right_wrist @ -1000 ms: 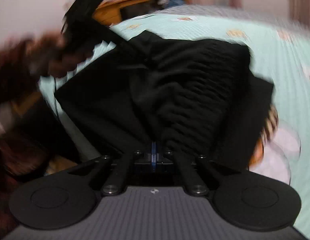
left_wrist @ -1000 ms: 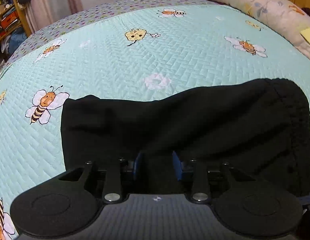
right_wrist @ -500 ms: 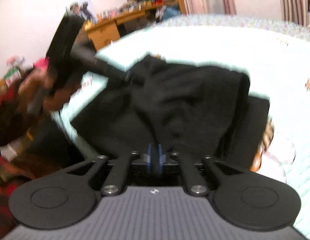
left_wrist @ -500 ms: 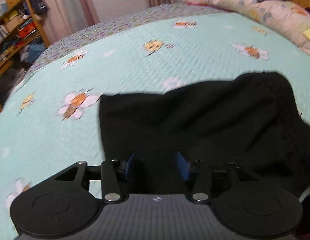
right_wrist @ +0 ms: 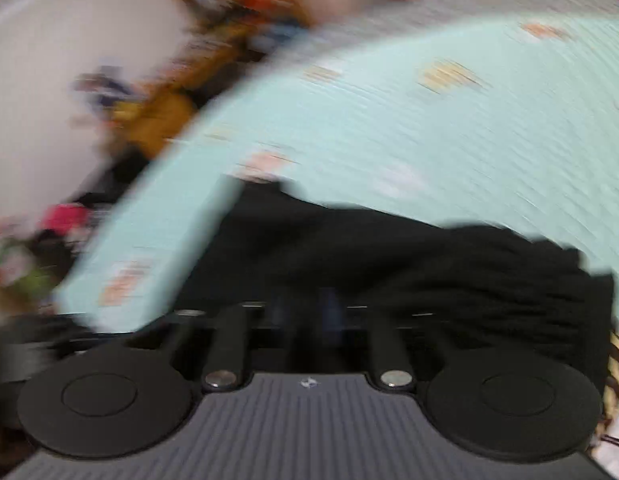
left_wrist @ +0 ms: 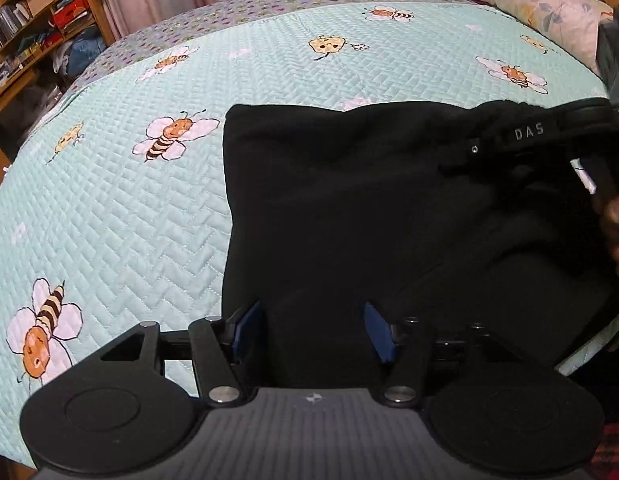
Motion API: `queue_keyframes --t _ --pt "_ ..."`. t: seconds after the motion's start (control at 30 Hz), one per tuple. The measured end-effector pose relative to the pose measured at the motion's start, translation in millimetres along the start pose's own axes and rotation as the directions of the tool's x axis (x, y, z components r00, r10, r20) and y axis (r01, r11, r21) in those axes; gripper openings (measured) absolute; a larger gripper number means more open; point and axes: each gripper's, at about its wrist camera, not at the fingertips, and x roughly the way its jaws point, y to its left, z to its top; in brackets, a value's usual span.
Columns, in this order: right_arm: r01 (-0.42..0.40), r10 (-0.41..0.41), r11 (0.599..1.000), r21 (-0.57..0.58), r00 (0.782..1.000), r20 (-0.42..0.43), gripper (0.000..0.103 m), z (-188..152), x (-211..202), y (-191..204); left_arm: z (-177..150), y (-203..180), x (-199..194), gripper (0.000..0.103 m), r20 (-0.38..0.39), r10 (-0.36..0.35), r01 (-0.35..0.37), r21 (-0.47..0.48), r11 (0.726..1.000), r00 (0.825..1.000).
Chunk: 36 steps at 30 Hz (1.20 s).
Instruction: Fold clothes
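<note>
A black garment (left_wrist: 369, 208) lies folded on the bee-print quilt (left_wrist: 149, 220). My left gripper (left_wrist: 314, 332) hovers over its near edge. Its jaws are opening, the blue pads stand wide apart, and cloth lies beneath them unpinched. At the garment's right end sits the black body of the other tool (left_wrist: 549, 132), held by a hand (left_wrist: 615, 220). The right wrist view is badly blurred. There the garment (right_wrist: 389, 256) fills the lower middle, and my right gripper (right_wrist: 305, 312) is shut just above its near edge. Whether cloth is caught in it is unclear.
The quilt (right_wrist: 429, 120) stretches far beyond the garment. Pillows (left_wrist: 529, 4) lie at the far right. A crowded wooden bookshelf (left_wrist: 29, 8) stands off the bed's left side. Blurred clutter (right_wrist: 169, 100) shows past the bed's edge.
My left jaws have spread wider and that view has slid left along the garment. The other tool and hand now show at its right. The right view has swung and blurred.
</note>
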Motion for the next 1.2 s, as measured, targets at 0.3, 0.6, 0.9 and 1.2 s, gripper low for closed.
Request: queue_keyframes --t 0.3,0.6,0.9,1.2 --pt "-0.048 0.037 0.994 0.095 0.992 0.12 0.006 1 -24 1 -3 -2 4 0.066 -0.004 -0.001 0.001 0.006 1.0 1.0" --pt "0.073 -0.074 0.996 0.042 0.997 0.032 0.0 10 4 -8 -3 -6 5 0.071 -0.001 0.012 -0.012 0.018 1.0 1.0" --pt "0.029 -0.052 0.989 0.147 0.987 0.151 0.01 -1 -47 -6 -4 -5 6 0.074 -0.01 0.018 -0.018 0.008 1.0 1.0" --pt "0.008 0.0 0.976 -0.218 0.999 0.038 0.024 -68 -93 65 -7 -3 7 0.079 -0.007 0.014 -0.014 0.009 1.0 1.0"
